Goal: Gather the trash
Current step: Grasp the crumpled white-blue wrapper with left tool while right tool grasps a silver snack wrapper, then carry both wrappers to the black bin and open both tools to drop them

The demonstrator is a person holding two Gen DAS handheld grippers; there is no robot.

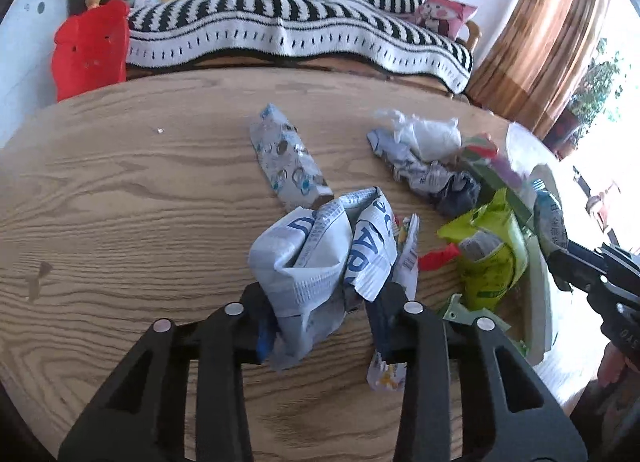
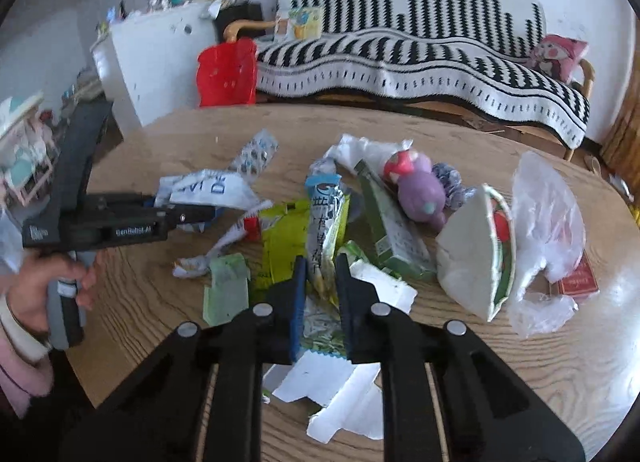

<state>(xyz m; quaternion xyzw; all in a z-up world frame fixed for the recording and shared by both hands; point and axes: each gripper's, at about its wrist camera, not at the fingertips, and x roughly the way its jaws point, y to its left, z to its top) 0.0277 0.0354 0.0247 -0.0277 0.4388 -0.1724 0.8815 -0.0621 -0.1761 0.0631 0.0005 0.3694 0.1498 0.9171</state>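
Observation:
My left gripper (image 1: 320, 302) is shut on a crumpled white wrapper with blue letters (image 1: 320, 262), held just above the wooden table (image 1: 120, 201). That wrapper also shows in the right wrist view (image 2: 208, 189), with the left gripper (image 2: 192, 215) on it. My right gripper (image 2: 320, 274) is shut on a long blue, white and green snack packet (image 2: 326, 221) over the trash pile. The same packet shows at the right edge of the left wrist view (image 1: 550, 217).
More trash lies on the table: a spotted blue-white wrapper (image 1: 284, 157), crumpled paper (image 1: 424, 173), a yellow-green bag (image 1: 492, 262), a green box (image 2: 394, 229), a purple toy (image 2: 424, 193), a broken paper bowl (image 2: 476, 258), a clear plastic bag (image 2: 548, 229). A striped sofa (image 2: 420, 49) stands behind.

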